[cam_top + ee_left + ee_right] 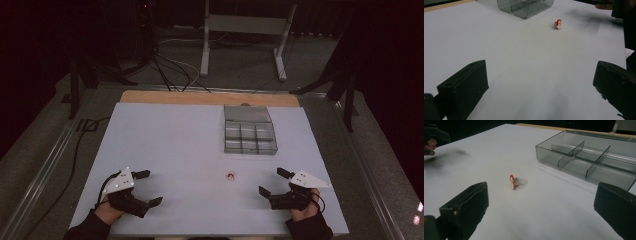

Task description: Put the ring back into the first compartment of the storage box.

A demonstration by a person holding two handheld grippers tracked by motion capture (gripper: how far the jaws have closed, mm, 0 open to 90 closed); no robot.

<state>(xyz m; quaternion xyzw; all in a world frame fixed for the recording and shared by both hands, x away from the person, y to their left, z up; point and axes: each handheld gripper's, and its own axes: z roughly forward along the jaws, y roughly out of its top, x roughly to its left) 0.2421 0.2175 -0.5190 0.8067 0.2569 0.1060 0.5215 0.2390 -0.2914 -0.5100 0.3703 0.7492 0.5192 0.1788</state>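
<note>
The Santa ring is small: a flat red and white Santa face mounted on a clear plastic band. It stands on edge on the white worktop, face turned toward the left gripper, the band lying behind it on the box side. In the high view the ring sits near the front of the worktop, between the 2 grippers and closer to the right gripper.

Beyond it, well apart, stands a smoky clear box with its lid open and flat behind; its dividers make 6 compartments, all bare. Nothing lies between the ring and either gripper, nor between the ring and the box.

Both grippers rest low at the front edge, fingers released and spread wide, gripping nothing. The right gripper's fingers frame the ring from a little way back.
</note>
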